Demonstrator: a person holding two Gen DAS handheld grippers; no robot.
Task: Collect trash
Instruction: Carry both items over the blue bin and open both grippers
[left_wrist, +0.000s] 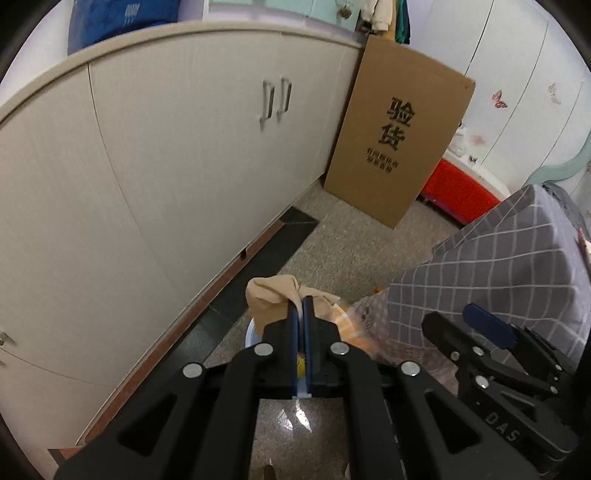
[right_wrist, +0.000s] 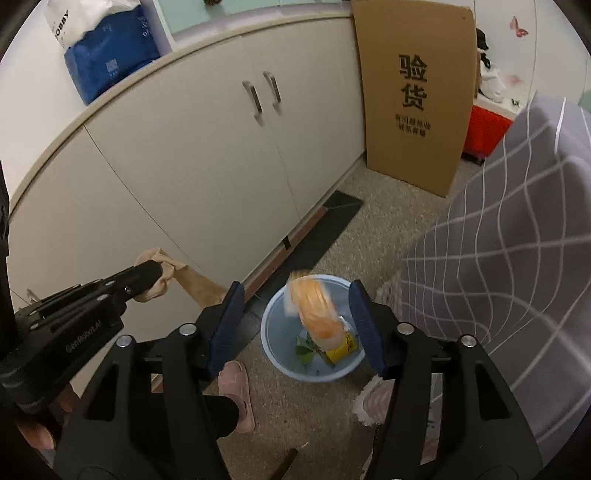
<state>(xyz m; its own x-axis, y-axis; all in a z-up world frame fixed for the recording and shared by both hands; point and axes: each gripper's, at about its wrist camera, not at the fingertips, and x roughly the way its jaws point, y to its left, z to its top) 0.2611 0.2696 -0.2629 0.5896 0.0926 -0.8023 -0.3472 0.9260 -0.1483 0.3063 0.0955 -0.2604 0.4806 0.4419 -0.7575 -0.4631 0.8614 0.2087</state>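
Observation:
My left gripper (left_wrist: 302, 306) is shut on a tan stocking-like cloth (left_wrist: 271, 295), held above the floor; in the right wrist view it (right_wrist: 155, 275) holds the cloth (right_wrist: 192, 282) to the left of the bin. My right gripper (right_wrist: 295, 314) is open above a light blue bin (right_wrist: 277, 343). An orange-and-white wrapper (right_wrist: 314, 314), blurred, is in the air between its fingers, over the bin. Green and yellow scraps (right_wrist: 332, 349) lie in the bin. The right gripper (left_wrist: 491, 332) also shows in the left wrist view.
White cabinet doors (right_wrist: 207, 155) run along the left. A cardboard box (right_wrist: 413, 96) leans at the far end, with a red crate (right_wrist: 484, 133) beyond it. A grey checked bed cover (right_wrist: 498, 240) is at right. A pink slipper (right_wrist: 236, 391) is near the bin.

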